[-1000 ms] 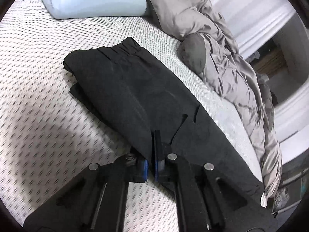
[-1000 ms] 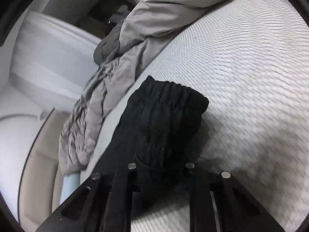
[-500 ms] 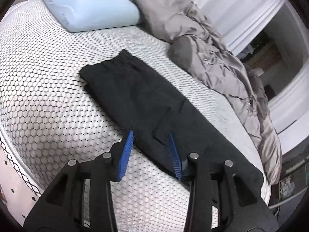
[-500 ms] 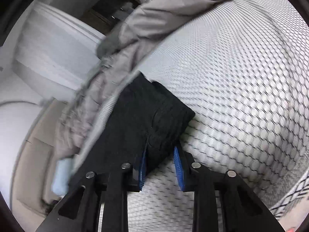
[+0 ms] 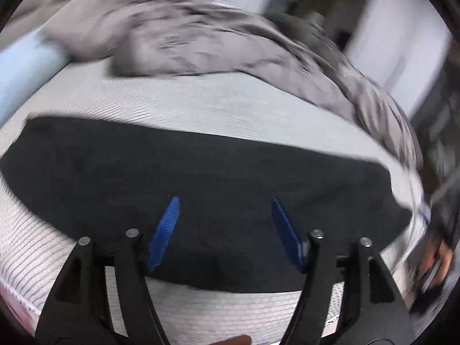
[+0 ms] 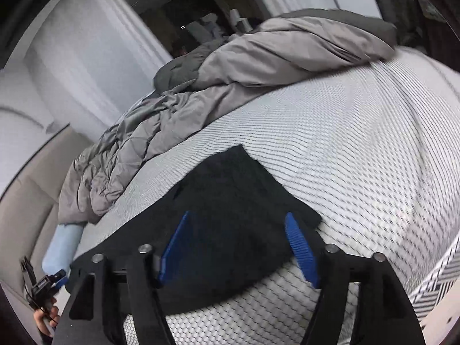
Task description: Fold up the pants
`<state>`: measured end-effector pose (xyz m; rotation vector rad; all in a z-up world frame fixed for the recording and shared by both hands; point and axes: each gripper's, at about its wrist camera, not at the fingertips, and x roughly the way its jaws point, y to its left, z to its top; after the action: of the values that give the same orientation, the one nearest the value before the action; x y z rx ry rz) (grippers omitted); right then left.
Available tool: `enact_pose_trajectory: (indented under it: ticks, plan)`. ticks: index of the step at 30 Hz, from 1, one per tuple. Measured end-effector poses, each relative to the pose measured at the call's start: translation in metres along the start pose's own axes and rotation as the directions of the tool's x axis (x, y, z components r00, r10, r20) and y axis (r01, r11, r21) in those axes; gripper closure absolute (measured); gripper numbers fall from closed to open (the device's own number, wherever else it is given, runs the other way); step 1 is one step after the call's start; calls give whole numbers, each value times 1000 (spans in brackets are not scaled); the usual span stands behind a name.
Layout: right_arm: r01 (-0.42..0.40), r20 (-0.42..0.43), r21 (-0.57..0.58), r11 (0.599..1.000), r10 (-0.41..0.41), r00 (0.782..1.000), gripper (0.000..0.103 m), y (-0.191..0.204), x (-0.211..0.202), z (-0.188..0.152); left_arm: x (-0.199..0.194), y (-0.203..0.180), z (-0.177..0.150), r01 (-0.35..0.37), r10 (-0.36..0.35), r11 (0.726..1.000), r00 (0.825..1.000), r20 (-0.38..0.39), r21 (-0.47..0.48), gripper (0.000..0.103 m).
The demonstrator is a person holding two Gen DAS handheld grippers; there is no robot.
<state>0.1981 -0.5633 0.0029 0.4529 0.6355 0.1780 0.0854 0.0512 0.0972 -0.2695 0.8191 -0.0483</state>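
Note:
The black pants (image 5: 201,172) lie flat as a long folded strip across the white patterned mattress (image 5: 201,106). My left gripper (image 5: 225,201) hovers above their middle, its jaws opening wide with nothing pressed between the blue pads. In the right wrist view one end of the pants (image 6: 230,201) lies below my right gripper (image 6: 237,218), whose jaws are also opening, clear of the cloth. The other hand-held gripper (image 6: 40,287) shows at the lower left there, in a person's hand.
A crumpled grey duvet (image 6: 230,72) lies along the far side of the mattress (image 6: 359,143), beside a light blue pillow (image 5: 20,69). White curtains or wall panels stand beyond the bed. The mattress edge (image 6: 431,281) runs at the lower right.
Both grippers let go of the pants and opened wide. Both lifted away; the left one swung sideways fast and now faces the strip broadside. The pants now lie flat.

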Motion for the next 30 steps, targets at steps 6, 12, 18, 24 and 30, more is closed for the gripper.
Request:
enact_pose_trajectory:
  ticks: [6, 12, 18, 24, 30]
  plan:
    - [-9, -28, -120, 993, 6, 1000, 14, 53, 21, 17, 29, -125, -23, -9, 17, 958, 1000, -25, 286, 21]
    - [10, -86, -233, 972, -31, 996, 14, 86, 63, 21, 59, -180, -49, -20, 32, 937, 999, -28, 348, 16]
    - [21, -134, -203, 979, -49, 990, 14, 69, 89, 9, 101, -164, -68, -30, 51, 940, 997, -55, 340, 15]
    - [77, -186, -334, 939, -145, 972, 14, 60, 101, -21, 118, -156, -65, -27, 47, 941, 998, -51, 337, 14]
    - [182, -152, -517, 836, -299, 942, 15, 58, 99, -40, 110, -156, -67, -26, 42, 937, 998, -39, 348, 14]
